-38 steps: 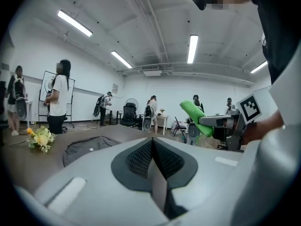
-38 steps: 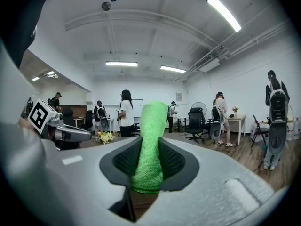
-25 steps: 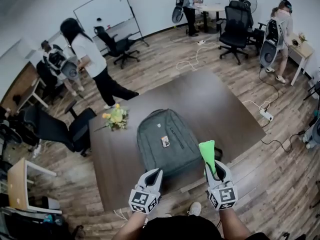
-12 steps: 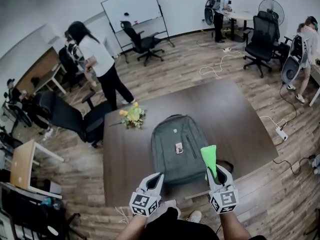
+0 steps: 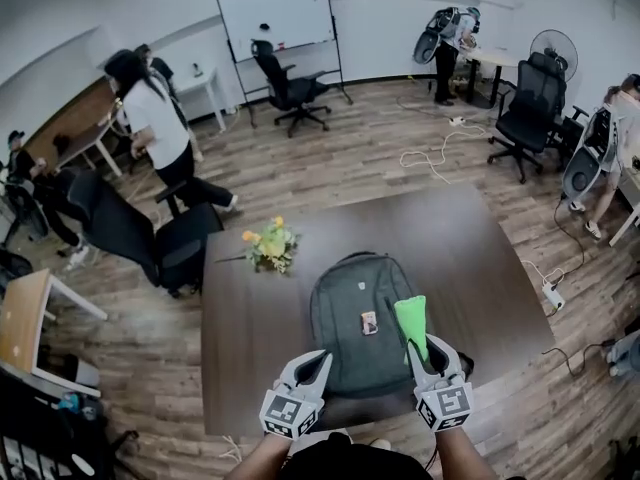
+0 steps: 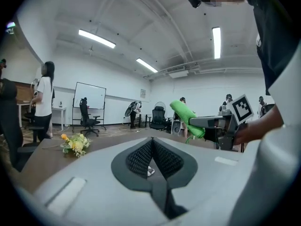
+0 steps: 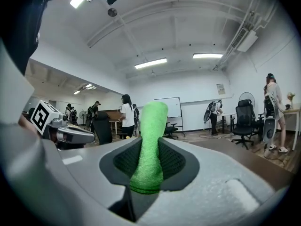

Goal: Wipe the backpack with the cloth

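Observation:
The grey backpack (image 5: 358,313) lies flat on the dark table (image 5: 240,338), its small tag facing up. My right gripper (image 5: 422,348) is over the backpack's near right corner, shut on a rolled green cloth (image 5: 411,320) that sticks up out of the jaws. In the right gripper view the cloth (image 7: 149,145) stands pinched between the mesh pads. My left gripper (image 5: 318,361) hovers at the backpack's near left edge, jaws together with nothing in them. From the left gripper view, the cloth (image 6: 186,117) and right gripper (image 6: 214,125) show to the right.
A yellow flower bunch (image 5: 268,248) lies on the table left of the backpack. A black office chair (image 5: 150,238) stands at the table's left side. A person in a white shirt (image 5: 150,118) walks beyond it. Cables (image 5: 430,153) trail on the wooden floor.
The head view has swung, so the table and backpack sit more centred. Both grippers keep their places at the backpack's near edge. The person in white has walked further left.

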A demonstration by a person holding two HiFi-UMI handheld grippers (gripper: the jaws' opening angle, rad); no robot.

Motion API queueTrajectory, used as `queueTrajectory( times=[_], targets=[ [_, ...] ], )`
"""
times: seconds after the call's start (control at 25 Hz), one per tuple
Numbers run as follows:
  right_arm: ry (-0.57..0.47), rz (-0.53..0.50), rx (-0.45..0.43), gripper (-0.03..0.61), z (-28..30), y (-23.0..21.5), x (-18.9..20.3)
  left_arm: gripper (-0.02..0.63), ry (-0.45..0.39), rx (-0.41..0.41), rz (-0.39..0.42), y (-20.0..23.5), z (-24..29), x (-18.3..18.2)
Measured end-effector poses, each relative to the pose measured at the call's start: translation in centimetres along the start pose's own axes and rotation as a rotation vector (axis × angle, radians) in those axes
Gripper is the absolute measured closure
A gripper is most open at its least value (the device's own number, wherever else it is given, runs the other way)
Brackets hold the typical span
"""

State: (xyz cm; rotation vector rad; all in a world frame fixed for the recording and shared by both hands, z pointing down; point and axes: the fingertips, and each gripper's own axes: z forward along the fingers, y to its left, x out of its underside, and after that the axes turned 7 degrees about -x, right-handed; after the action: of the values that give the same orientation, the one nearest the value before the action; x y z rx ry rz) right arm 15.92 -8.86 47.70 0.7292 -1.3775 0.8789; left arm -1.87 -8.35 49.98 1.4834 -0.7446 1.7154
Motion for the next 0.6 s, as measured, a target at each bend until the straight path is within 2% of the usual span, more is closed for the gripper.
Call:
queueTrajectory(
  times=[0.08,0.28,0.4,0.6],
  targets=[
    [0.0,-0.006,0.008,0.479,1.4,-0.1,-0.7,0.597,-0.014,0.014,-0.009,1.4,0.6,-0.4],
    [0.018,-0.001,-0.002,0.479,4.8,0.5,-1.7,0.597,-0.043,0.008,-0.123,5.5,1.6,-1.7],
    [0.02,0.002,0.001,0.479,6.8,0.9,-2.1,0.597,-0.058,0.011,-0.112,7.1,2.0,-2.0],
    [0.062,0.029,-0.026,0.479,10.2,2.1,-1.3,0.597,-0.033,-0.002,-0.074,9.6,1.8,-0.4]
  ],
)
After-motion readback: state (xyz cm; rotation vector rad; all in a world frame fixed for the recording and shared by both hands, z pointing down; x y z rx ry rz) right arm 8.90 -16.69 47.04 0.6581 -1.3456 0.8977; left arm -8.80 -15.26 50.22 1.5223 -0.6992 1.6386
